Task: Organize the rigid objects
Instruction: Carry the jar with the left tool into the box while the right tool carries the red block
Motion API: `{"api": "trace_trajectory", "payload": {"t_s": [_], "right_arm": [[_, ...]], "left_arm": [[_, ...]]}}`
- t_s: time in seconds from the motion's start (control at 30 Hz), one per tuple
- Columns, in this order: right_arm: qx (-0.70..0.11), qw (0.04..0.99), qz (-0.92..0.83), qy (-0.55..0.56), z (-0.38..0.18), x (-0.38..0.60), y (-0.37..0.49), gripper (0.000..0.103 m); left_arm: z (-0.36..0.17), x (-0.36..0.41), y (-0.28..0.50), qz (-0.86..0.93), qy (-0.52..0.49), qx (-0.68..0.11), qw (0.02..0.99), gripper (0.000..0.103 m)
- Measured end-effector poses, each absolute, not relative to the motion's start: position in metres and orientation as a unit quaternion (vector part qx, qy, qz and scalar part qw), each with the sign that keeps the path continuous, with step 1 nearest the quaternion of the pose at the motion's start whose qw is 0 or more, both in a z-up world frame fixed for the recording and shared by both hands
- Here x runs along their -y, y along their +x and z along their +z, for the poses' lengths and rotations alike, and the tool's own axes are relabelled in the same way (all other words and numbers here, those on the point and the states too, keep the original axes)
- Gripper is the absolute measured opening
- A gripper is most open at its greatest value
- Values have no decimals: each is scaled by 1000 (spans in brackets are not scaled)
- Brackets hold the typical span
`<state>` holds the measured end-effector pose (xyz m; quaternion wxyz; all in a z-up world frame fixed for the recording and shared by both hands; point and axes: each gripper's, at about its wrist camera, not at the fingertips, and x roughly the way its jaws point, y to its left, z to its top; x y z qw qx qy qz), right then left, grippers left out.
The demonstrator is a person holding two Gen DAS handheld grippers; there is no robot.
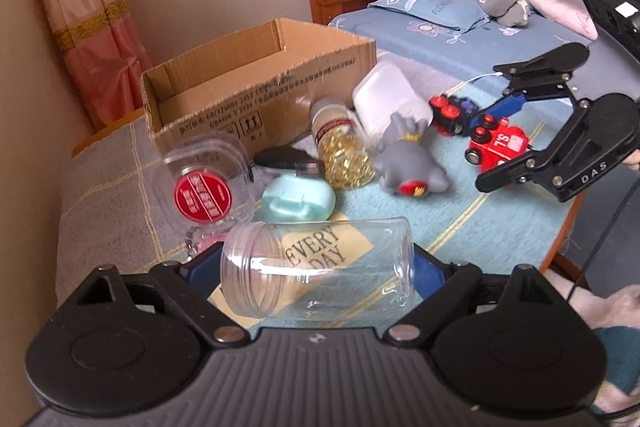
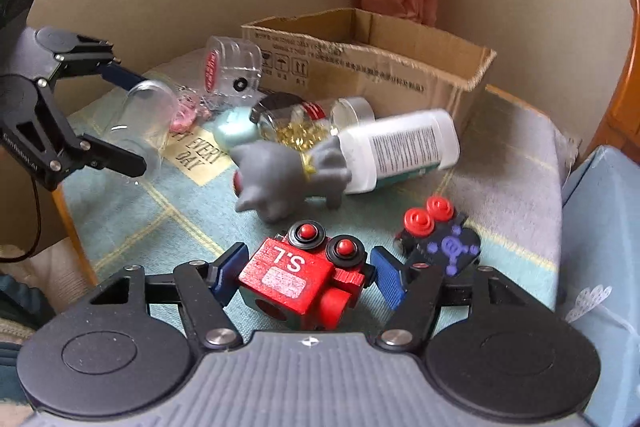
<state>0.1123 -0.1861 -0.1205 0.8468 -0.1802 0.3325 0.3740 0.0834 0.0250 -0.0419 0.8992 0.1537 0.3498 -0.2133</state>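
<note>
A clear lidless jar [image 1: 316,267] lies sideways between the blue pads of my left gripper [image 1: 316,263], which is shut on its two ends; the right wrist view shows the same jar [image 2: 144,115] held just above the cloth. My right gripper [image 2: 308,275] is shut on a red wooden toy car [image 2: 288,275] marked "S.L", with one pad against each side. The left wrist view shows that car [image 1: 500,143] between the right gripper's fingers [image 1: 504,107]. An open cardboard box [image 1: 256,83] stands at the back of the table, and its inside looks bare.
On the checked cloth lie a grey toy animal [image 1: 412,163], a white bottle [image 1: 388,99], a jar of gold beads [image 1: 344,147], a mint case [image 1: 298,203], a clear red-lidded container [image 1: 204,199] and a black toy car [image 2: 440,243]. A bed [image 1: 432,7] adjoins the table.
</note>
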Motion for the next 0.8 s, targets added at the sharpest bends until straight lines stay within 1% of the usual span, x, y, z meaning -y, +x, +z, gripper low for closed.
{"api": "trace_trajectory", "payload": {"t_s": [0.2, 0.33, 0.47, 0.6, 0.8], "right_arm": [[-317, 844, 386, -195, -82, 178, 123, 72], [-300, 849, 389, -193, -53, 166, 143, 72], [-287, 855, 389, -190, -30, 150, 174, 72], [-289, 857, 382, -191, -20, 135, 208, 72], [-298, 863, 365, -183, -14, 121, 254, 72]], "left_arm": [[-7, -26, 92, -210, 169, -331, 904, 92], [14, -25, 117, -194, 174, -325, 909, 92], [31, -26, 161, -173, 175, -323, 914, 92], [41, -29, 220, -148, 173, -329, 916, 92], [40, -28, 298, -127, 163, -338, 918, 92]]}}
